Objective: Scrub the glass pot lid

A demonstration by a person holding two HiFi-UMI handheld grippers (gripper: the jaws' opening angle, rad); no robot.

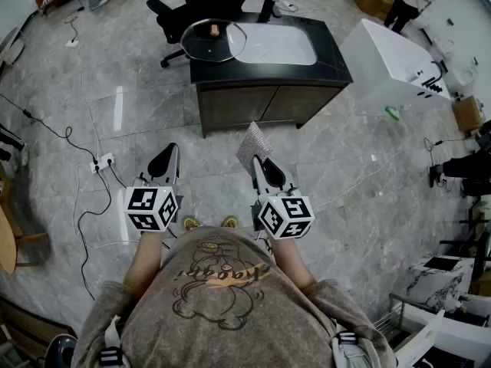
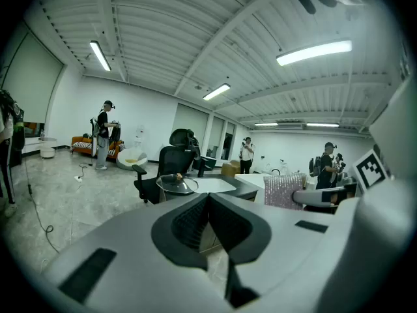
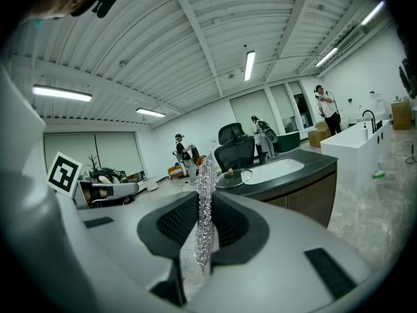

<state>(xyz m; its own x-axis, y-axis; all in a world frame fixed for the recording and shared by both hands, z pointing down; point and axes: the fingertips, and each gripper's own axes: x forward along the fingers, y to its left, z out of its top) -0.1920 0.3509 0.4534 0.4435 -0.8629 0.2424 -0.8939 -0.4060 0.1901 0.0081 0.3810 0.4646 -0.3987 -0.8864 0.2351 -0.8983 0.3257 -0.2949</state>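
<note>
Your right gripper point(image 3: 206, 230) is clamped on a sparkly scrub pad point(image 3: 206, 194), held edge-up so 1 flat face can meet the glass. Your left gripper point(image 2: 208, 223) has its jaws together w/ nothing between them, prob. kept free to steady the lid. The glass lid point(image 1: 212, 41) lies knob-up at the left end of the counter point(image 1: 330, 71), next to the sink point(image 1: 280, 44). Both grippers are well short of the counter, so you'll need to walk up to it before any scrubbing.
</note>
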